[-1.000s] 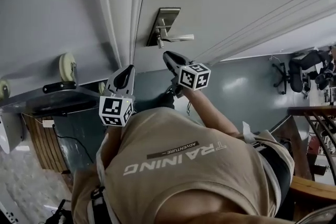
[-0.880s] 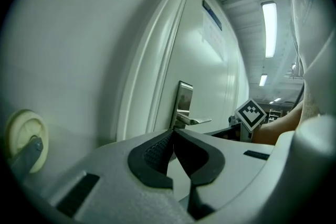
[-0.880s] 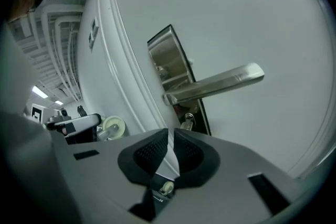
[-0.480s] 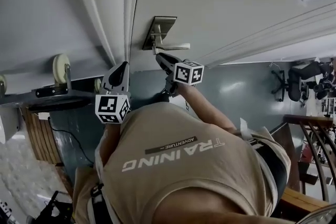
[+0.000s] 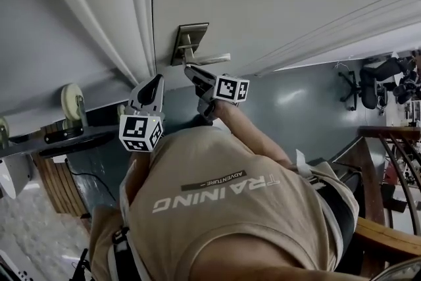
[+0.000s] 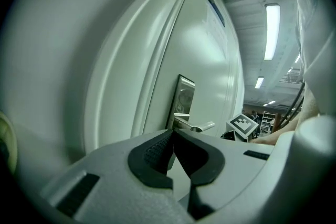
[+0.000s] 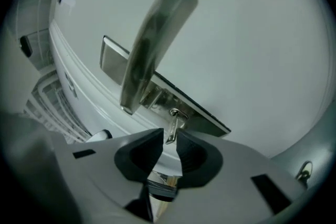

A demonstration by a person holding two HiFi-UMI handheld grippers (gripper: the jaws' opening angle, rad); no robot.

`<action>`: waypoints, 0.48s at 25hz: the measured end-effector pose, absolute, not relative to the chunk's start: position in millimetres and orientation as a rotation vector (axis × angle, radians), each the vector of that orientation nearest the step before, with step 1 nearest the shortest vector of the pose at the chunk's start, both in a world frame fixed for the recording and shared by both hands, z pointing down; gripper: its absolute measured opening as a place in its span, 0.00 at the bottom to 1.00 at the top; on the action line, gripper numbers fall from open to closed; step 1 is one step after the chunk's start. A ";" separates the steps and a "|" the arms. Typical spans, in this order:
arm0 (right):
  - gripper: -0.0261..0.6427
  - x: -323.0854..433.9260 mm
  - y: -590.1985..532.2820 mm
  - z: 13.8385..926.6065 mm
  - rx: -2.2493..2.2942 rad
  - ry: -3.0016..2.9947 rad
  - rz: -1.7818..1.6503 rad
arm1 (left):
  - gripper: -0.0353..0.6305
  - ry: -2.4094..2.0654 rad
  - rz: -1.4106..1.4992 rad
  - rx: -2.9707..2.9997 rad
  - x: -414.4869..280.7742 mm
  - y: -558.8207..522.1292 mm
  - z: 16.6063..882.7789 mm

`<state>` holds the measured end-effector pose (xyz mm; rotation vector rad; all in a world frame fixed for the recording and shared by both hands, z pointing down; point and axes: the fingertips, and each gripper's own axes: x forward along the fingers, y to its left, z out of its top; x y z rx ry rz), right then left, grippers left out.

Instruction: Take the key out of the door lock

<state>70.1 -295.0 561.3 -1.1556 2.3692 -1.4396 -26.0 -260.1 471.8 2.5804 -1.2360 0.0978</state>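
Right gripper is tucked in under the lever handle, jaws a little apart. The key sticks out of the lock plate, its end right at the gap between their tips, not pinched. Left gripper sits by the door frame, jaws together, empty.

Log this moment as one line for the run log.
phase: pre-grasp | right gripper: open, key between its tips | key: in door lock | left gripper: shut, empty
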 end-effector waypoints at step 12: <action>0.09 70.4 -308.1 572.4 -0.935 1.931 -1.671 | 0.06 -1.208 0.134 2.600 -29.3 -265.1 474.8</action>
